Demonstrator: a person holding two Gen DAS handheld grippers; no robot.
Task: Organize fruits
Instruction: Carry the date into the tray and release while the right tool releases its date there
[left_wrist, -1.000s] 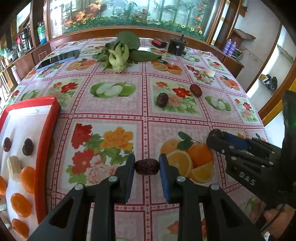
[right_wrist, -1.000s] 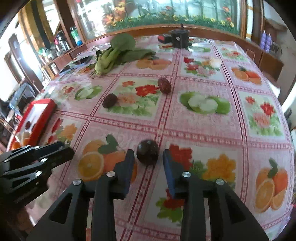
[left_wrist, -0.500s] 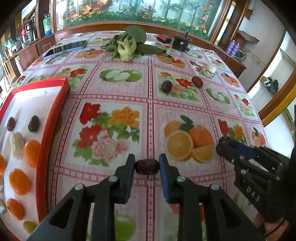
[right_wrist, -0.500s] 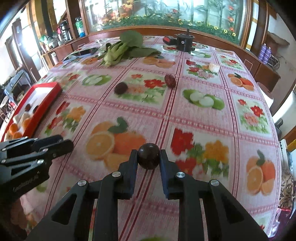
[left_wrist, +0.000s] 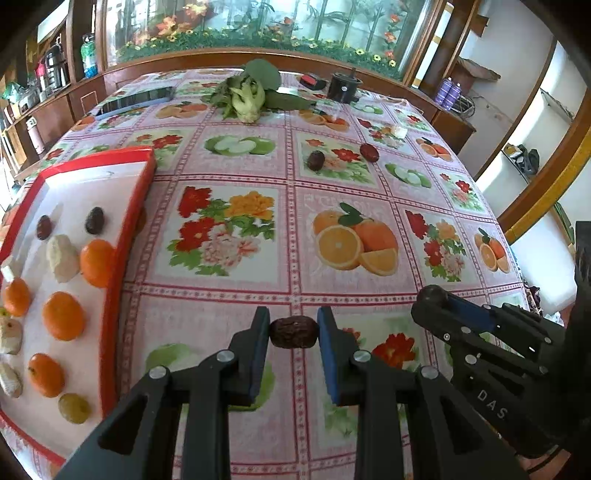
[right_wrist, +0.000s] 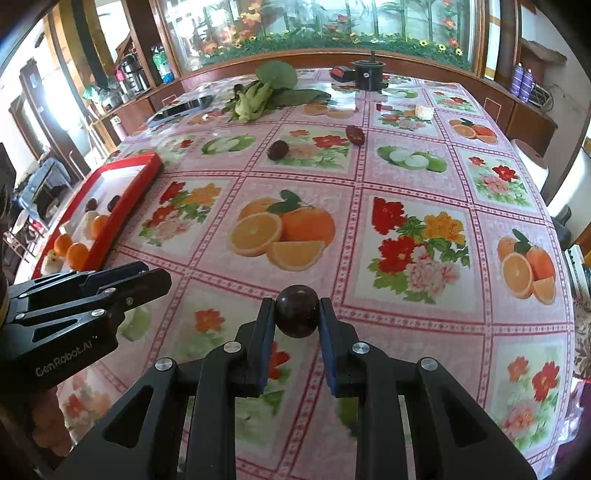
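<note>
Fruit-and-flower oilcloth covers the desk (left_wrist: 229, 173), with a flowered glass partition behind it and leafy greens (left_wrist: 247, 94) lying at the far end. At nine o'clock in the left wrist view a red-rimmed tray (left_wrist: 136, 206) is seen, already loaded with small oranges (left_wrist: 62, 315), pale pieces and two dark fruits.

The carrying step is judged to be in hand. The left hand-held gripper (left_wrist: 293, 334) is clenched on a wrinkled brown date (left_wrist: 294, 333), which is held clear of the cloth between the blue pads. The right hand-held gripper (right_wrist: 297, 317) has just been closing and is now clamped on a round dark fruit (right_wrist: 297, 311); that gripper is also seen at three o'clock in the left view. Two more dark fruits (left_wrist: 316, 160) are left on the cloth at about twelve o'clock, well apart from the tray.

For the next move, both loads would need to be swung toward nine o'clock, lifted over the raised red rim, and lowered onto bare white floor beside the dark fruits already there. Release is best made low, since the round fruit is judged likely to roll. The two leftover fruits remain to be fetched afterwards.
</note>
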